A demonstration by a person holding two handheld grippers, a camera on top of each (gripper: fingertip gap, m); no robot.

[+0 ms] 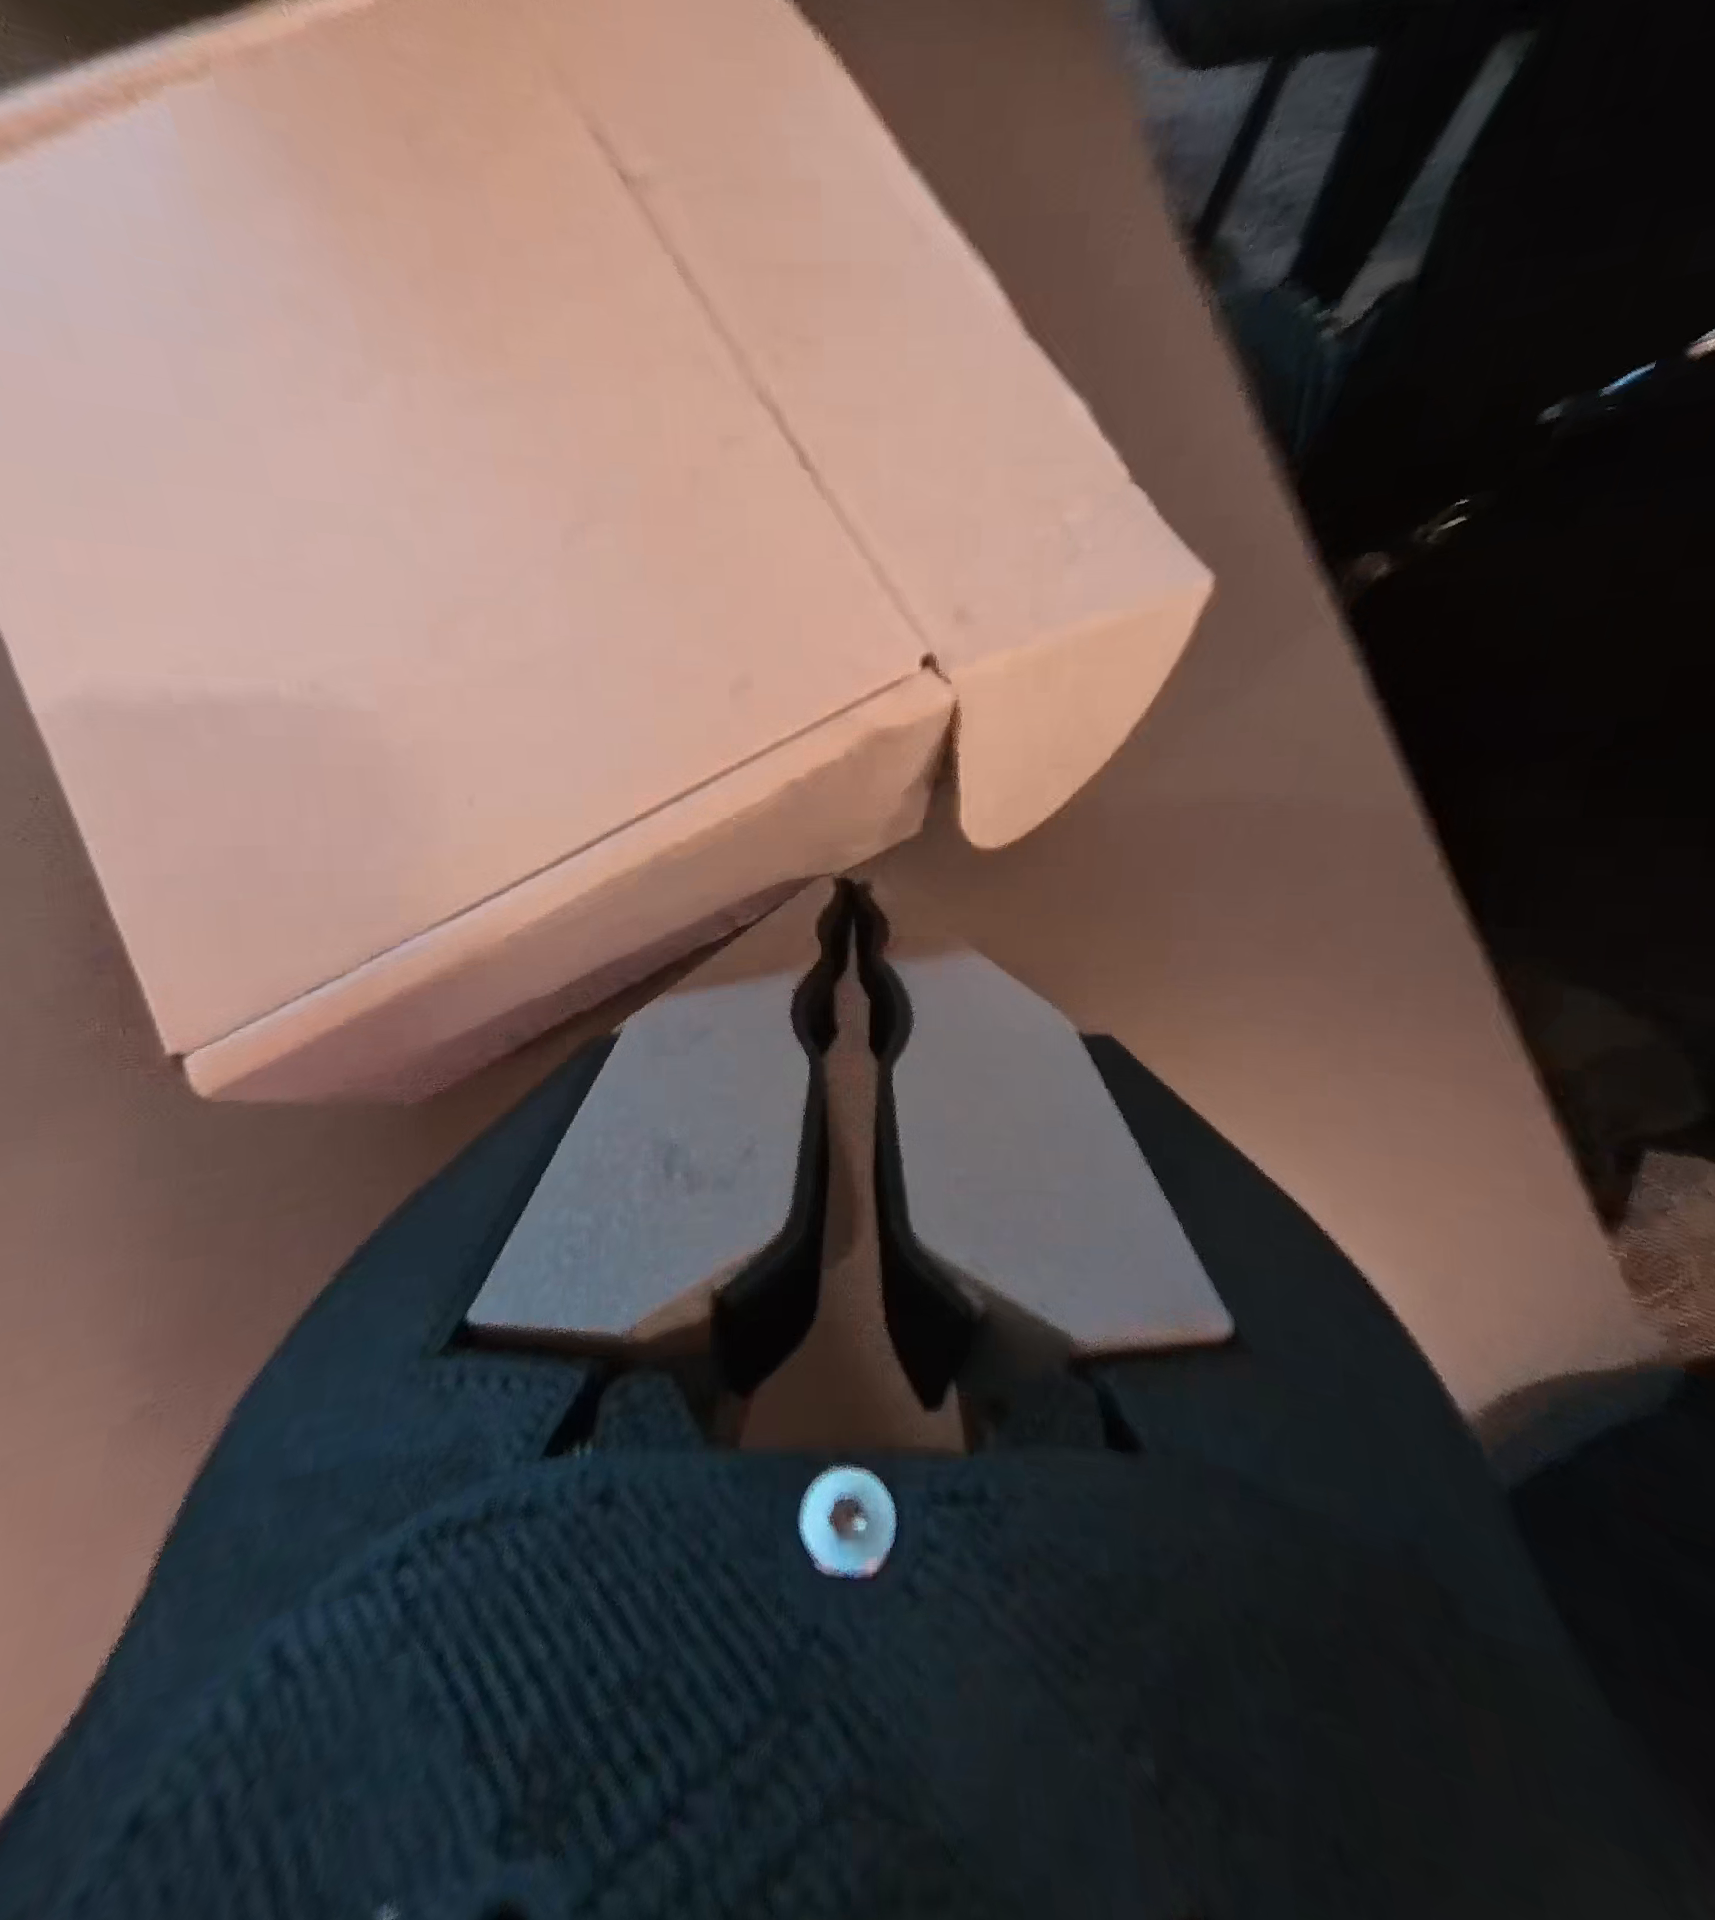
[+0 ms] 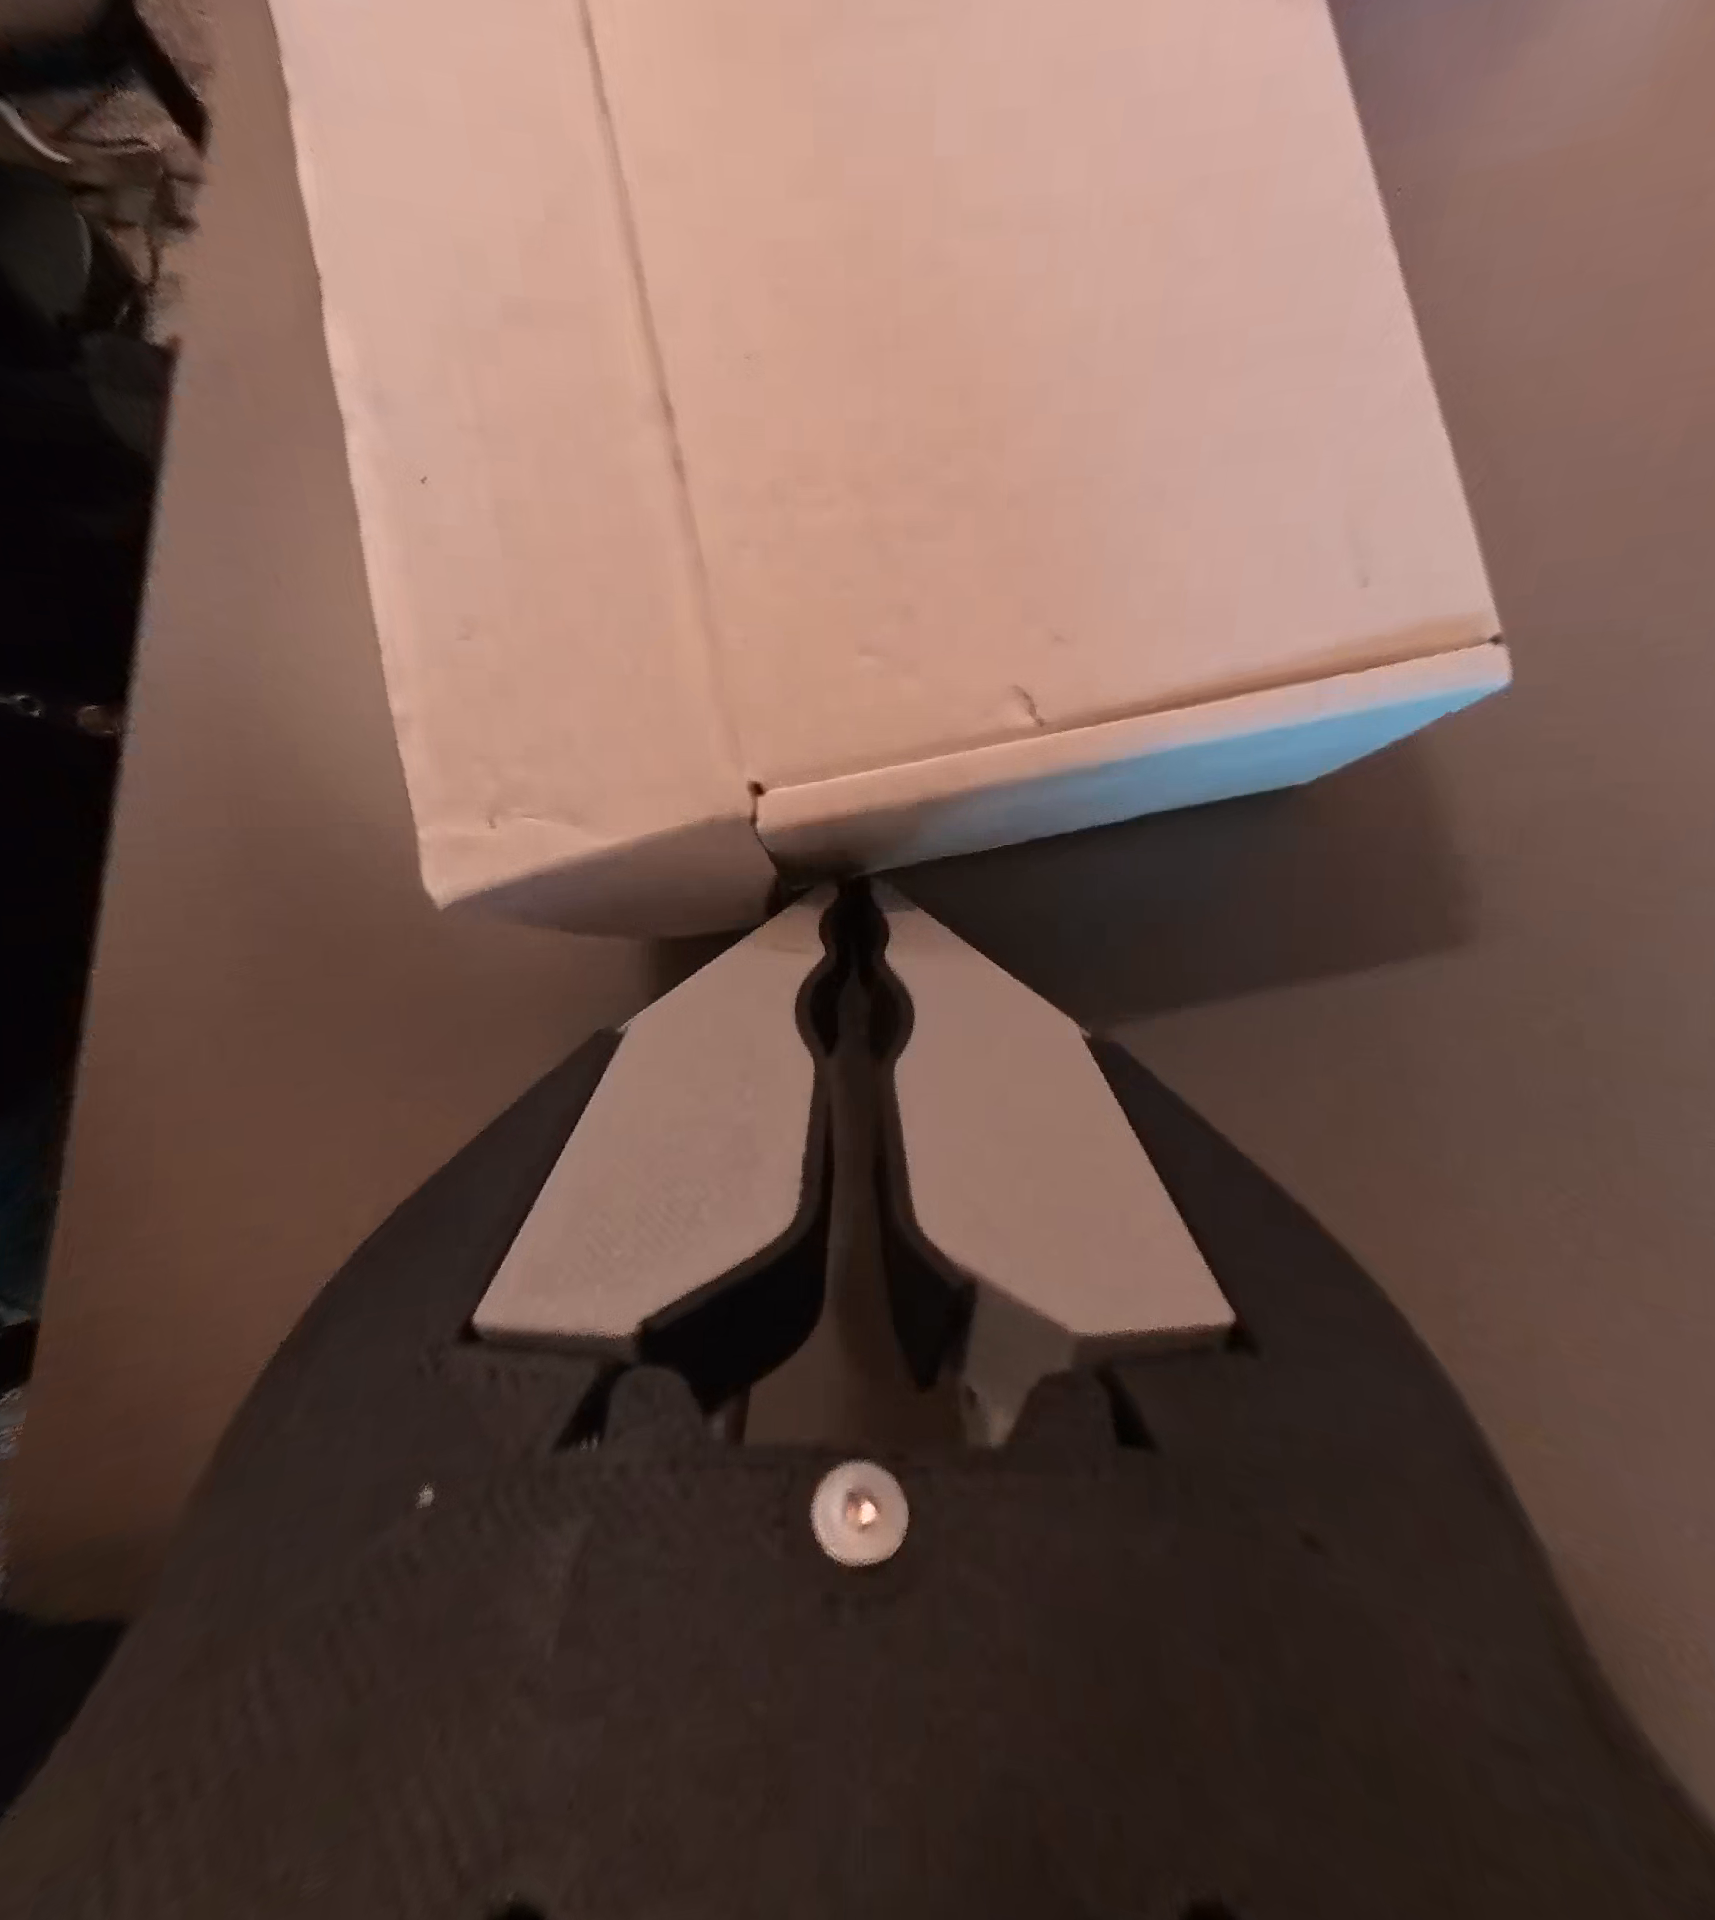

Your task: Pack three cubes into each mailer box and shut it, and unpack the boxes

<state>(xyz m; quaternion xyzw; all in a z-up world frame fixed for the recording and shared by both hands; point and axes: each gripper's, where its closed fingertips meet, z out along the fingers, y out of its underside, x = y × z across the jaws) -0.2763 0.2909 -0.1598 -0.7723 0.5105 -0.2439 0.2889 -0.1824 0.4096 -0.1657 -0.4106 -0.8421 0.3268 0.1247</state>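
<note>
Both grippers, left (image 1: pixel 851 902) and right (image 2: pixel 851 902), fingers pressed together, tips at unmarked mailer box (image 1: pixel 396 499) corners.

Your left claw (image 1: pixel 851 902) points forward and downward, its two black fingers pressed together at the tips. Your right claw (image 2: pixel 853 902) mirrors it, fingers likewise closed tip to tip.

No text, label, brand mark, number or sign could be read in either wrist view. The plain tan cardboard mailer box (image 1: pixel 417 468), closed, showed bare panels with only fold lines and scuffs; same in the right view (image 2: pixel 988 416). The smooth tan table top (image 1: pixel 1196 987) bore no markings.
</note>
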